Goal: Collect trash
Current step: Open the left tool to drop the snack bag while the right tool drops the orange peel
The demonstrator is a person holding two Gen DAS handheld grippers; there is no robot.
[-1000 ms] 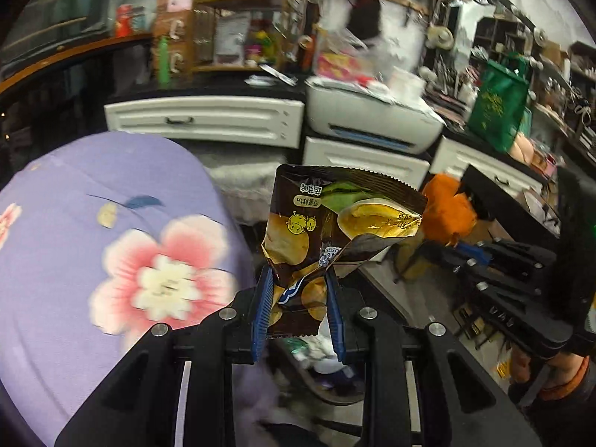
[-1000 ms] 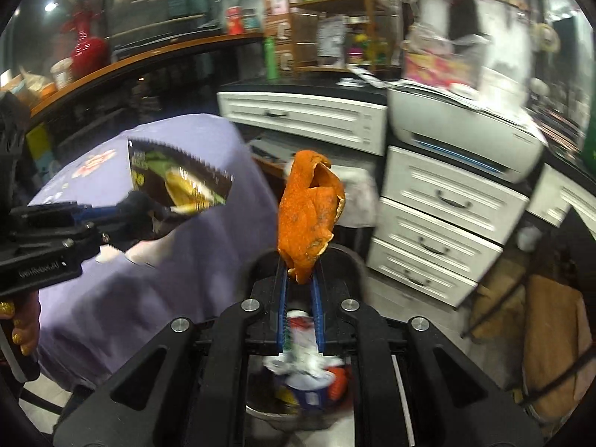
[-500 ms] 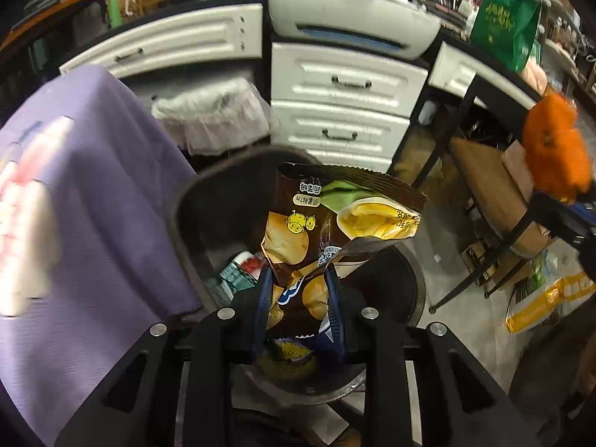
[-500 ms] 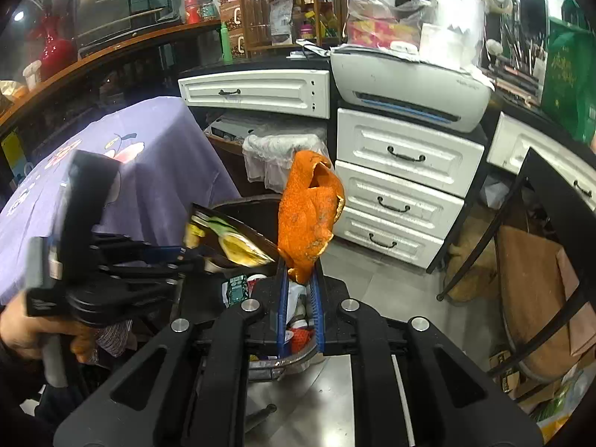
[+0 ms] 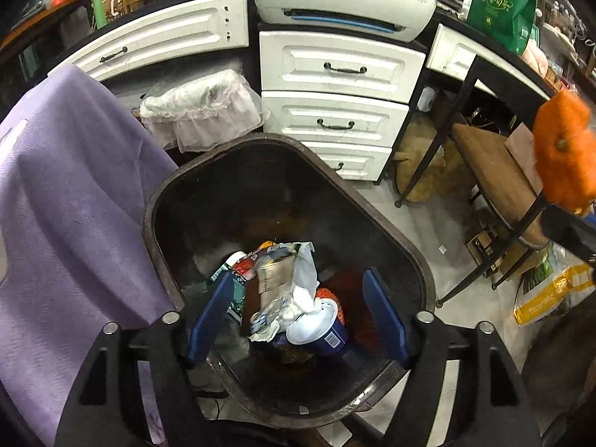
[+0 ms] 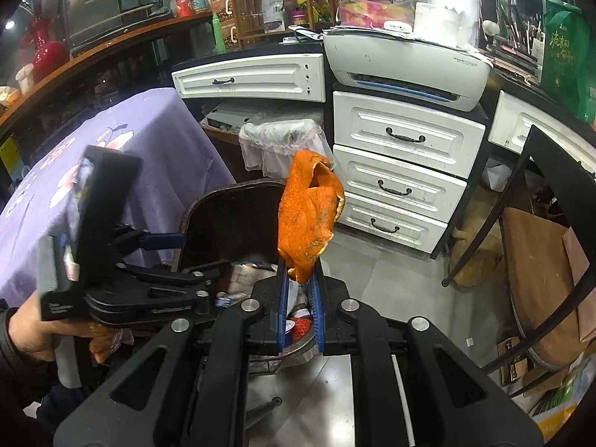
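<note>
Bin mouth open above; tablecloth crowds left rim.

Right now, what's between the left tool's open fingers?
In the left wrist view, the left tool hangs open over the trash bin. Between its fingers lies binned trash only: a crumpled wrapper and a blue cup. Nothing is gripped.

Our left gripper hangs pointing down, its jaws spread wide and empty. Our right gripper is clamped.
</note>
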